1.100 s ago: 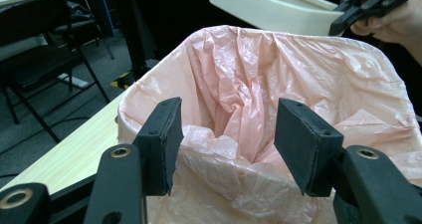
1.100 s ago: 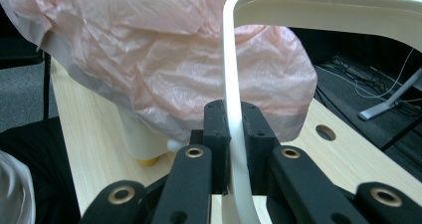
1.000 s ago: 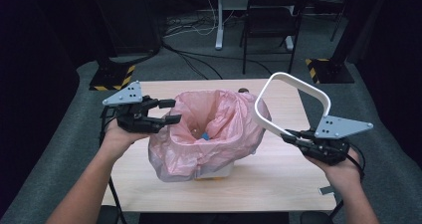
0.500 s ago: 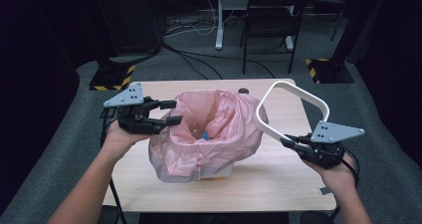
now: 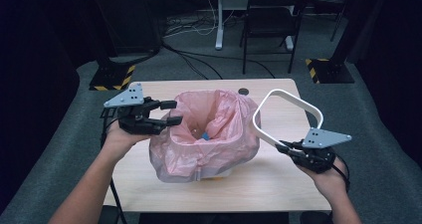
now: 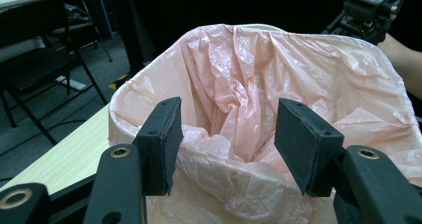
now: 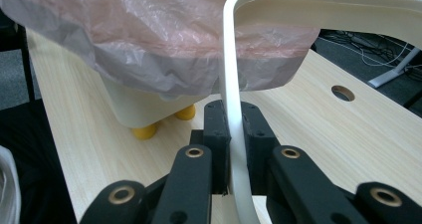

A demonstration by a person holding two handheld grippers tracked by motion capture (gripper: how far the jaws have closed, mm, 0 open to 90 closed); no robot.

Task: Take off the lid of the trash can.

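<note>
Nearest the person, the right gripper (image 5: 287,148) has its jaws clamped on the thin edge of a white ring frame (image 5: 288,115), which it holds tilted up beside the bin, above the table (image 5: 278,184). The left gripper (image 5: 171,112) hangs at the opposite rim with its jaws standing wide, the bunched edge of the pink bag (image 5: 209,134) lying between them but not pinched. The bag lines a pale bin (image 7: 132,104) on small yellow feet (image 7: 144,131) in the middle of the table, its loose plastic draped over the sides.

The risks look plain enough. The frame is held by one narrow edge (a long lever on a small grip), so it could twist or slip in the pads as it comes over the bin. If the ring meets the slack plastic unevenly, it may drag the liner inward or catch a fold, and the light bin could shift since nothing pins it.

Farther off stand a chair (image 5: 271,15) and floor cables. No brand, label or writing can be read.
</note>
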